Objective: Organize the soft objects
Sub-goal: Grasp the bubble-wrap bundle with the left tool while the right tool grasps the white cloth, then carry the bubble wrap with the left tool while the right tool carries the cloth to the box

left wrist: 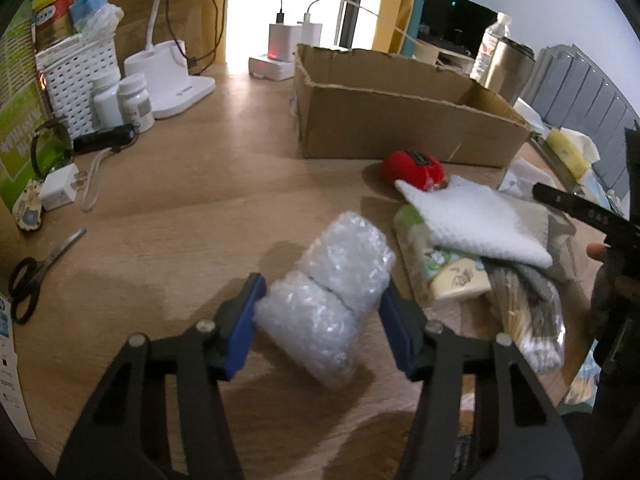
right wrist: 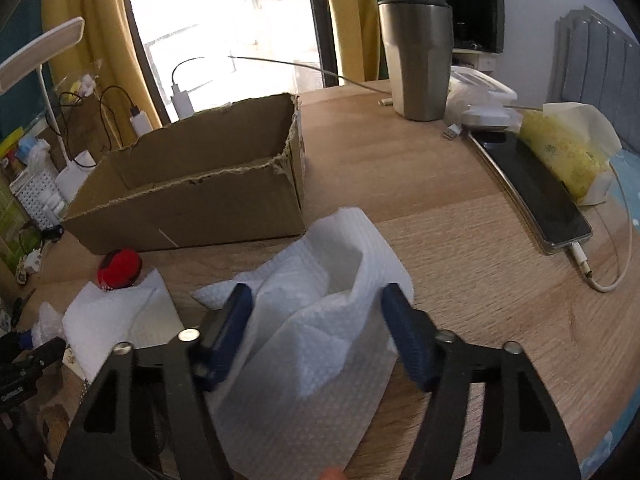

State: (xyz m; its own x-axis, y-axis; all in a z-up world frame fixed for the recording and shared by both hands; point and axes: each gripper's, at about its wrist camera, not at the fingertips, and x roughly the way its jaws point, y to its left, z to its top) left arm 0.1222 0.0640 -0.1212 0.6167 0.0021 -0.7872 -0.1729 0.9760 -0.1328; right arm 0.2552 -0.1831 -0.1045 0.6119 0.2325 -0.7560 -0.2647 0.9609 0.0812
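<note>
Sitting on the wooden desk point(left wrist: 192, 184), an open cardboard box point(left wrist: 400, 120) with torn rims shows only bare inner walls and floor where they can be seen in the right wrist view; nothing soft lies in it so far as the pictures show. Left of it a white perforated basket point(left wrist: 76, 76) holds a yellow-lidded can point(left wrist: 54, 16) and a blue-and-white packet, with two white pill bottles point(left wrist: 124, 102) standing just in front of it. Beyond the box's far right corner stand a steel tumbler point(right wrist: 418, 56) with a dark lid and a clear water bottle point(left wrist: 490, 46); their contents cannot be seen. The left gripper point(left wrist: 320, 316) has its blue pads pressed on both sides of a bubble wrap roll point(left wrist: 328, 296), which rests on the desk in front of the box and is squeezed in at the waist. Just right of the roll lies a heap of soft things: a white cloth point(left wrist: 476, 220) on top of a tissue pack point(left wrist: 444, 268) and grey fabric, with a red pouch point(left wrist: 412, 170) behind, near the box wall. The right gripper point(right wrist: 316, 324) straddles a crumpled white paper towel point(right wrist: 320, 320) lying on the desk near the box's right corner; the left pad touches the sheet, the right pad sits at its edge, and whether they truly pinch it I cannot tell. A yellow tissue packet point(right wrist: 564, 152) and a phone point(right wrist: 532, 192) lie at the right.
</note>
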